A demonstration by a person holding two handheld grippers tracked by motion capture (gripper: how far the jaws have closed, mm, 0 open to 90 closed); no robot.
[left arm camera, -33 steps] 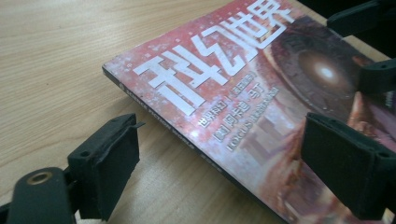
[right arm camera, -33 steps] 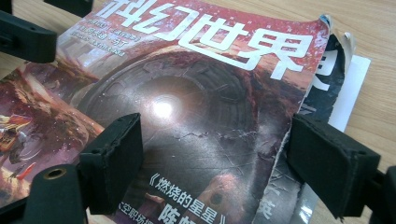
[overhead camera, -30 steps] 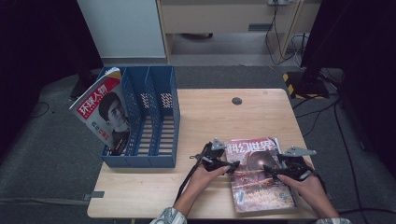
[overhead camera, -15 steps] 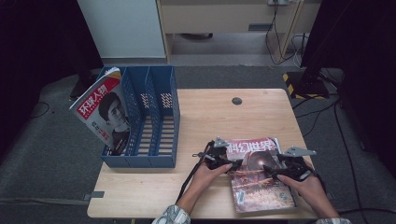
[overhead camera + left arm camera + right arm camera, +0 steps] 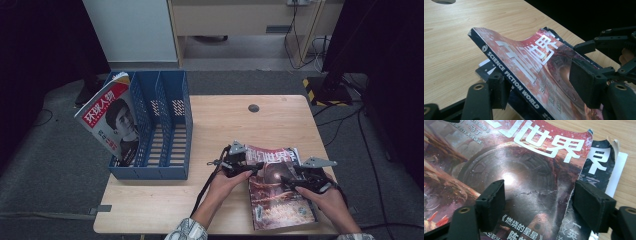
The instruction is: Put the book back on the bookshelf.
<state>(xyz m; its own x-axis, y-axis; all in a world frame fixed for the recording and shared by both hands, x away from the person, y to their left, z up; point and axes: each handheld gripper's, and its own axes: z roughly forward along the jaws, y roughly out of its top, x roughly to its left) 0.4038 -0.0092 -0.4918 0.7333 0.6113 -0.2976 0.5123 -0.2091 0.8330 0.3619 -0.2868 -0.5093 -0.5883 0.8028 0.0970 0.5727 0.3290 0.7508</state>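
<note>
Our left gripper [image 5: 536,97] has its jaws apart, straddling the spine edge of the top magazine [image 5: 541,65], "Science Fiction World": one jaw sits under the lifted spine, the other over the cover, not yet pinched as far as we can tell. Our right gripper [image 5: 539,207] is spread wide too, jaws hovering over the cover w/ one jaw past its torn right edge, gripping nothing. The mag lies at the near right of the table [image 5: 220,120], on top of at least one more magazine [image 5: 604,162] peeking out beneath. Long axis runs roughly away from us, spine on the left, so the left gripper is nearer the edge that counts. Further out, at the table's left edge, the blue file rack [image 5: 165,125] holds one portrait-cover magazine [image 5: 112,120] leaning in its leftmost slot; the other slots look empty.
</note>
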